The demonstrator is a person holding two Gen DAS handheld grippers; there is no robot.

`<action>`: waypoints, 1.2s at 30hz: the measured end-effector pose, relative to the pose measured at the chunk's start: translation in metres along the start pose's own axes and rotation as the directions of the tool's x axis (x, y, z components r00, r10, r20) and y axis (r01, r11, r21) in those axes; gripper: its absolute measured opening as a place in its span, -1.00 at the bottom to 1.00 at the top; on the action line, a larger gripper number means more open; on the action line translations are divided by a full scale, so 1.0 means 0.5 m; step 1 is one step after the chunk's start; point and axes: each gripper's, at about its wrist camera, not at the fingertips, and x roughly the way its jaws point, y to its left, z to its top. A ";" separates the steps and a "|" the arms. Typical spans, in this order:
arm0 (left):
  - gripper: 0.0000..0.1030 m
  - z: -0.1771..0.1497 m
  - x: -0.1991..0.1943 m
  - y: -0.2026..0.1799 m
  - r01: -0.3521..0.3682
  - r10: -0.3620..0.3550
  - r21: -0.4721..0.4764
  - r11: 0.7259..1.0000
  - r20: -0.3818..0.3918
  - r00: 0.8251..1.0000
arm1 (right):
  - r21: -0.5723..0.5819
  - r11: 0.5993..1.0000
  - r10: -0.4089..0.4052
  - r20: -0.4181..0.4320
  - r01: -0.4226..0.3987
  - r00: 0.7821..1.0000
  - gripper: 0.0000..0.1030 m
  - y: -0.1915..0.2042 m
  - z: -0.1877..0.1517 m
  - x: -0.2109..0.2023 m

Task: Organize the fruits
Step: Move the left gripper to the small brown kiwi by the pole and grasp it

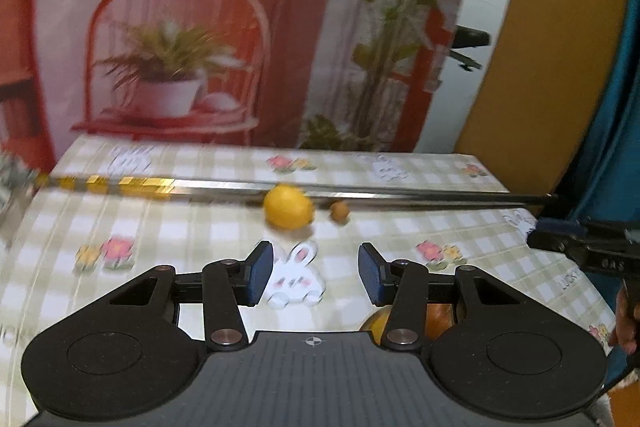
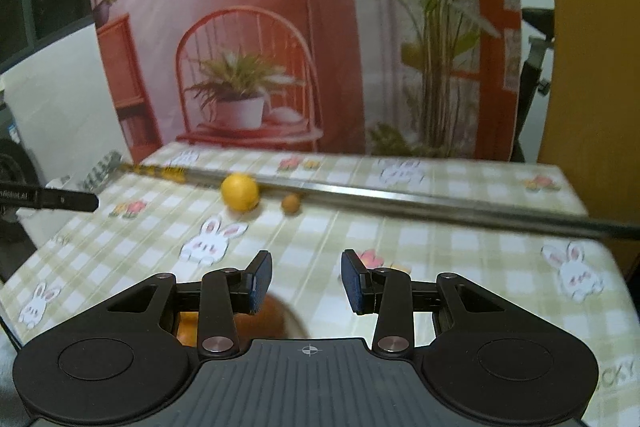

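A yellow round fruit [image 1: 288, 207] lies on the checked tablecloth beside a small brown fruit [image 1: 339, 211], both against a long metal rod. They also show in the right wrist view: yellow fruit [image 2: 240, 192], small brown fruit [image 2: 291, 203]. My left gripper [image 1: 316, 277] is open and empty, held above the cloth short of the fruits. My right gripper [image 2: 307, 281] is open and empty. Orange fruits [image 1: 436, 319] sit low behind the left gripper's right finger; in the right view they [image 2: 256, 323] lie in a dish, mostly hidden by the gripper.
A long metal rod [image 1: 400, 194] with a yellow-taped part crosses the table, also in the right view [image 2: 440, 209]. The table [image 2: 480, 251] ends at a printed backdrop [image 2: 304, 27]. The right gripper shows at the left view's right edge [image 1: 584, 247].
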 end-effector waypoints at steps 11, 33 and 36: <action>-0.04 0.055 0.171 -0.065 0.035 -0.031 0.067 0.997 -0.053 0.998 | 0.000 0.999 -0.049 0.056 0.049 0.997 -0.31 -0.068 0.061 0.037; -0.33 0.059 0.482 -0.081 -0.037 0.060 0.108 0.993 -0.222 0.973 | 0.125 0.992 -0.017 0.021 0.015 1.000 -0.29 -0.152 0.030 0.145; -0.34 0.057 0.498 -0.078 -0.045 0.068 0.099 0.994 -0.244 0.967 | 0.134 0.991 -0.017 0.009 0.015 1.000 -0.29 -0.156 0.022 0.149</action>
